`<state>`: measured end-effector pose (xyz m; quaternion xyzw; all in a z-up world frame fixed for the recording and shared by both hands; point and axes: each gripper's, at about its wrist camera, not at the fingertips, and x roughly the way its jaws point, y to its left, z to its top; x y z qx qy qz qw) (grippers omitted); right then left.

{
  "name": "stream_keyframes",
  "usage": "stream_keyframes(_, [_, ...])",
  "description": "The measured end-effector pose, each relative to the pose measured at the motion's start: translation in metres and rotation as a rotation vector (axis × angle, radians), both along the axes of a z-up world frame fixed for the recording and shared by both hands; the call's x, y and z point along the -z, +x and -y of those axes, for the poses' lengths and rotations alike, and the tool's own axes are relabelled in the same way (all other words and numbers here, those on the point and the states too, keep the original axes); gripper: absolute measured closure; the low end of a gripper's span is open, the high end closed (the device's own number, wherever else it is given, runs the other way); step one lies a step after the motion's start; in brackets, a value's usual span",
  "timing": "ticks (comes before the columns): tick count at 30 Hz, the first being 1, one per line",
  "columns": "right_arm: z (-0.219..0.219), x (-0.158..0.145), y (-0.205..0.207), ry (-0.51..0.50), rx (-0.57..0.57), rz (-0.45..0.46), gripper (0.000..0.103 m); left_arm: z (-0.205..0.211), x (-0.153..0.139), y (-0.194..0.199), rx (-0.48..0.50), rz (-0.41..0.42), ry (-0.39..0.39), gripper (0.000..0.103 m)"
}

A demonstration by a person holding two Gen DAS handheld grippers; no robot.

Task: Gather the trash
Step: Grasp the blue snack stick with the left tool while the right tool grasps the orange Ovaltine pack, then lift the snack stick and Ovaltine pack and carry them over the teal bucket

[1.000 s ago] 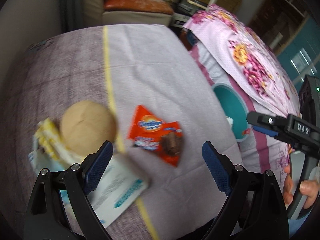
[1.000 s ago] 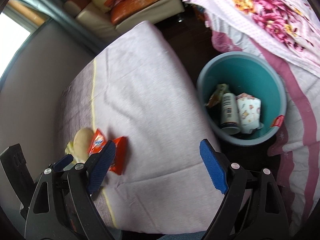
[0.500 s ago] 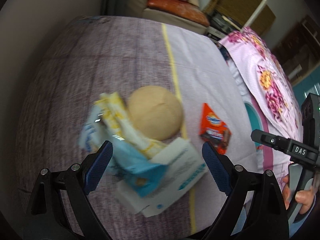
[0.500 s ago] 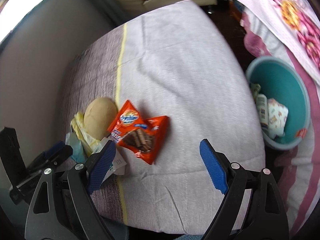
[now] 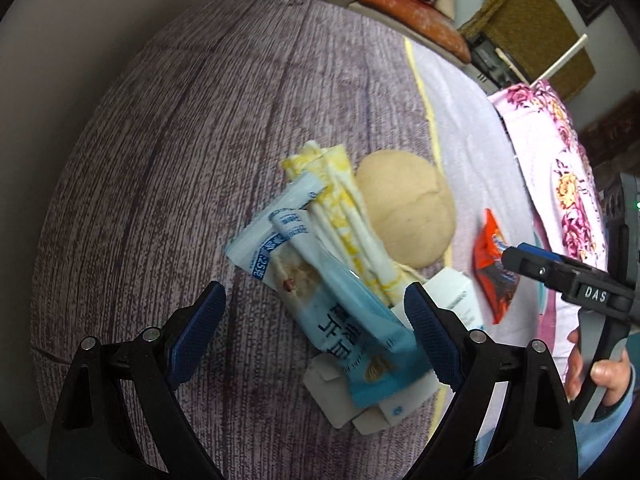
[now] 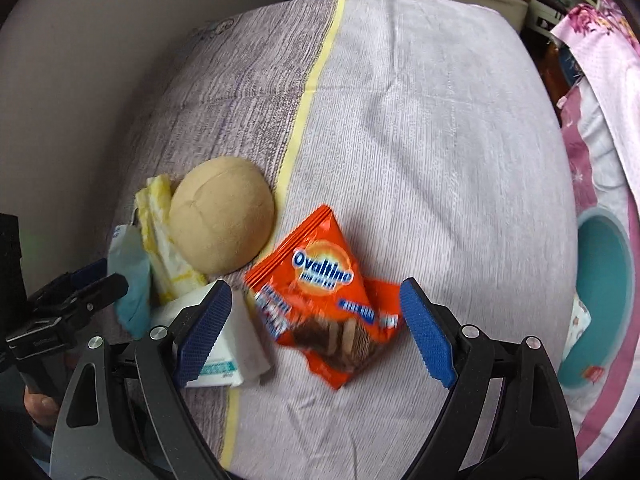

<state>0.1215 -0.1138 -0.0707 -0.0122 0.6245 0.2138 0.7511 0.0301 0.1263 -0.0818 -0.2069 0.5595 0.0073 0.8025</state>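
An orange Ovaltine wrapper point(image 6: 320, 300) lies on the cloth-covered table, between the wide-apart jaws of my right gripper point(image 6: 316, 324), which is open above it. In the left wrist view my left gripper point(image 5: 316, 328) is open over a light blue wrapper point(image 5: 328, 304) that lies on a white carton point(image 5: 384, 396). Beside them are a yellow-and-white wrapper point(image 5: 344, 216) and a round tan bun point(image 5: 404, 208). The orange wrapper point(image 5: 494, 264) shows at the right, under the right gripper's finger.
A teal trash bin point(image 6: 604, 300) with some trash in it stands off the table's right edge, beside a pink floral cloth point(image 6: 600, 92). The table cloth point(image 6: 420, 120) is purple-grey on the left and pale on the right, split by a yellow stripe. A sofa stands behind.
Both grippers swung left and sank toward the table. The right view left the bin and now centres on the orange wrapper. The left view shifted from that wrapper to the blue wrapper pile.
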Motion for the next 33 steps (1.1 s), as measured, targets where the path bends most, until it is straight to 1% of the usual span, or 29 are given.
stream_keyframes(4, [0.004, 0.008, -0.001, 0.01, 0.022, -0.033, 0.021, -0.004, 0.012, -0.002, -0.006, -0.032, -0.007, 0.012])
stream_keyframes(5, [0.006, 0.009, -0.002, 0.012, 0.026, -0.035, 0.021, -0.004, 0.013, -0.003, -0.002, -0.028, -0.007, 0.01])
stream_keyframes(11, [0.014, 0.018, -0.017, 0.042, 0.076, -0.069, 0.022, 0.002, 0.013, -0.008, 0.028, -0.019, 0.052, 0.009])
stream_keyframes(12, [0.014, 0.019, -0.02, 0.043, 0.074, -0.069, 0.026, 0.003, 0.013, -0.009, 0.029, -0.02, 0.057, 0.009])
stream_keyframes(13, [0.013, 0.02, -0.024, 0.034, 0.072, -0.064, 0.036, 0.002, 0.013, -0.011, 0.025, -0.019, 0.053, 0.009])
stream_keyframes(14, [0.013, 0.019, -0.025, 0.024, 0.073, -0.048, 0.043, 0.002, 0.013, -0.011, 0.017, -0.016, 0.043, 0.009])
stream_keyframes(15, [0.013, 0.018, -0.028, 0.025, 0.074, -0.04, 0.046, 0.0, 0.012, -0.014, 0.005, -0.005, 0.02, 0.009])
stream_keyframes(16, [0.015, 0.018, -0.029, 0.039, 0.077, -0.041, 0.055, -0.002, 0.011, -0.017, -0.001, 0.007, 0.002, 0.009])
stream_keyframes(17, [0.017, 0.017, -0.032, 0.05, 0.084, -0.04, 0.061, -0.004, 0.009, -0.02, -0.009, 0.024, -0.006, 0.012])
stream_keyframes(18, [0.019, 0.014, -0.033, 0.058, 0.091, -0.033, 0.063, -0.006, 0.008, -0.023, -0.012, 0.032, -0.003, 0.017])
stream_keyframes(20, [0.022, 0.011, -0.034, 0.074, 0.1, -0.027, 0.066, -0.007, 0.006, -0.027, -0.01, 0.04, -0.007, 0.045])
stream_keyframes(21, [0.023, 0.009, -0.035, 0.08, 0.104, -0.024, 0.066, -0.009, 0.005, -0.028, -0.011, 0.041, -0.012, 0.052])
stream_keyframes(22, [0.026, 0.005, -0.036, 0.093, 0.112, -0.017, 0.067, -0.01, 0.004, -0.029, -0.011, 0.044, -0.012, 0.065])
stream_keyframes(23, [0.028, 0.005, -0.038, 0.098, 0.116, -0.014, 0.068, -0.01, 0.004, -0.03, -0.013, 0.044, -0.01, 0.073])
stream_keyframes(24, [0.029, 0.004, -0.04, 0.104, 0.12, -0.009, 0.068, -0.011, 0.003, -0.031, -0.015, 0.046, -0.012, 0.074])
stream_keyframes(26, [0.034, -0.002, -0.041, 0.121, 0.13, -0.001, 0.069, -0.014, 0.0, -0.035, -0.019, 0.056, -0.011, 0.078])
stream_keyframes(29, [0.04, -0.007, -0.042, 0.133, 0.146, 0.012, 0.069, -0.017, -0.008, -0.038, -0.016, 0.079, -0.004, 0.078])
stream_keyframes(30, [0.039, -0.009, -0.04, 0.136, 0.15, 0.014, 0.07, -0.008, -0.012, -0.03, -0.018, 0.086, 0.002, 0.078])
stream_keyframes(31, [0.04, -0.009, -0.038, 0.14, 0.156, 0.015, 0.074, -0.009, -0.015, -0.031, -0.017, 0.093, 0.006, 0.078])
stream_keyframes(33, [0.048, -0.013, -0.04, 0.151, 0.17, 0.024, 0.075, -0.01, -0.025, -0.032, -0.017, 0.114, 0.022, 0.078])
